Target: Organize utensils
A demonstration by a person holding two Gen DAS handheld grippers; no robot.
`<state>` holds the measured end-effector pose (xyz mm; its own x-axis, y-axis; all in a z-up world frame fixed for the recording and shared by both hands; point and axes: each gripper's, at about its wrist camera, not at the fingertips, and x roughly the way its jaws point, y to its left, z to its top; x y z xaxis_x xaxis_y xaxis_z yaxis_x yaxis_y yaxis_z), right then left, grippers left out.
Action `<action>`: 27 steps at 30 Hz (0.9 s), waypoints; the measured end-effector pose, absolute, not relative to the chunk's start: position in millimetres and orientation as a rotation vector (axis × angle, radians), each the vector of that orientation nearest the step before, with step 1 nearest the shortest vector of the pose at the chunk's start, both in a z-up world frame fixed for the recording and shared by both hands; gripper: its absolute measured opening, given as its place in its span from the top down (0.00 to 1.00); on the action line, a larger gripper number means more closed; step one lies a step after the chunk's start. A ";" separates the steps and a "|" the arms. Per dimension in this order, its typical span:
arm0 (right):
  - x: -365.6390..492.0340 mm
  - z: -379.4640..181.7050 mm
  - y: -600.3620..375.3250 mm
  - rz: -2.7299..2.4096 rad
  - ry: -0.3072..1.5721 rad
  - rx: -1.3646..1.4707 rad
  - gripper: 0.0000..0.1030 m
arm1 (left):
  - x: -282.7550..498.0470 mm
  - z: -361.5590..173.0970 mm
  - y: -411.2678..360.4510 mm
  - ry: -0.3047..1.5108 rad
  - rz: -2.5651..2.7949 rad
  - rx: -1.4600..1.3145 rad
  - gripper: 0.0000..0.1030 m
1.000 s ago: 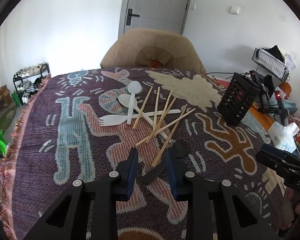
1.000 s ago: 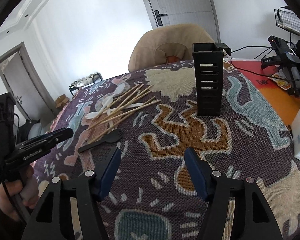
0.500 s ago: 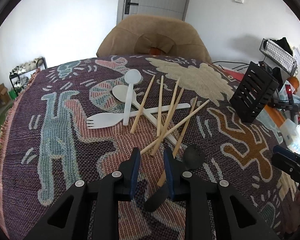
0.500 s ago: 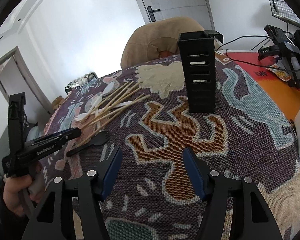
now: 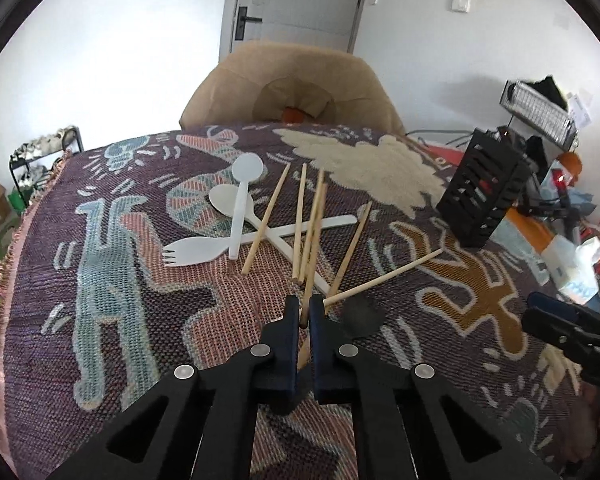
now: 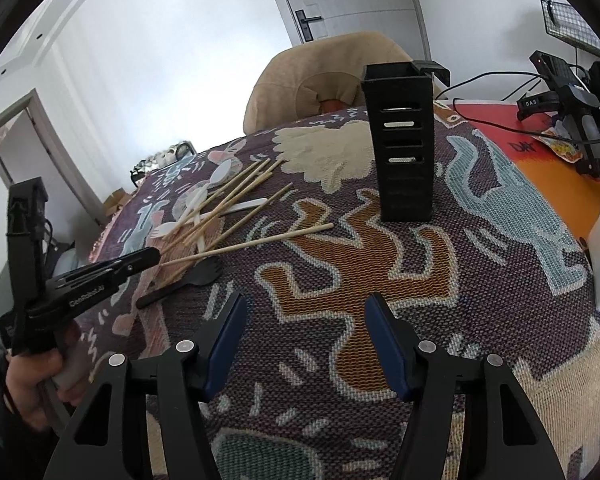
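I counted six wooden chopsticks (image 5: pixel 265 220) on the tabletop (image 5: pixel 140 320). Five lay loose in a crossed heap. One chopstick (image 5: pixel 309 288) sat pinched between the fingers of the left claw (image 5: pixel 305 310). There were two white spoons (image 5: pixel 247 168), overlapping each other, and one white spork (image 5: pixel 196 250) beside them. One black spork (image 5: pixel 360 314) made four plastic utensils in all. A single black slotted holder (image 5: pixel 480 196) stood upright. There were two claws, the left one and the right claw (image 6: pixel 306 308), whose fingers stood wide apart.
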<state>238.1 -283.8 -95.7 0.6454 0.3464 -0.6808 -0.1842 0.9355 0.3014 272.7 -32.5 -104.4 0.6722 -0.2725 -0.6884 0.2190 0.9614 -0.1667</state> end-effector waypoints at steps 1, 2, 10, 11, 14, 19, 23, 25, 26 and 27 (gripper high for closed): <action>237.1 -94.5 -282.7 0.307 0.814 0.211 0.40 | 270.0 -101.8 -30.7 0.779 -0.276 -0.077 0.96; 236.2 -93.2 -281.1 0.310 0.812 0.209 0.40 | 266.8 -99.3 -28.1 0.772 -0.275 -0.082 0.96; 235.9 -81.4 -250.0 0.380 0.807 0.147 0.40 | 235.1 -72.6 2.6 0.699 -0.253 -0.132 0.96; 237.0 -79.5 -243.8 0.394 0.805 0.129 0.40 | 231.1 -70.0 6.3 0.690 -0.250 -0.139 0.96; 242.1 -74.7 -223.2 0.437 0.797 0.063 0.40 | 217.4 -62.8 18.7 0.656 -0.236 -0.167 0.96; 253.5 -70.8 -181.6 0.523 0.806 -0.063 0.49 | 195.2 -55.2 43.9 0.607 -0.205 -0.239 0.96; 267.3 -77.3 -143.2 0.576 0.832 -0.178 0.49 | 181.2 -49.0 61.9 0.567 -0.181 -0.273 0.96; 273.1 -83.8 -126.8 0.585 0.848 -0.242 0.50 | 176.0 -46.5 70.4 0.555 -0.172 -0.285 0.96; 277.3 -88.0 -118.1 0.590 0.859 -0.279 0.56 | 173.5 -45.4 75.5 0.549 -0.168 -0.293 0.96; 279.2 -89.9 -114.3 0.592 0.866 -0.298 0.59 | 170.4 -44.1 80.5 0.541 -0.161 -0.301 0.96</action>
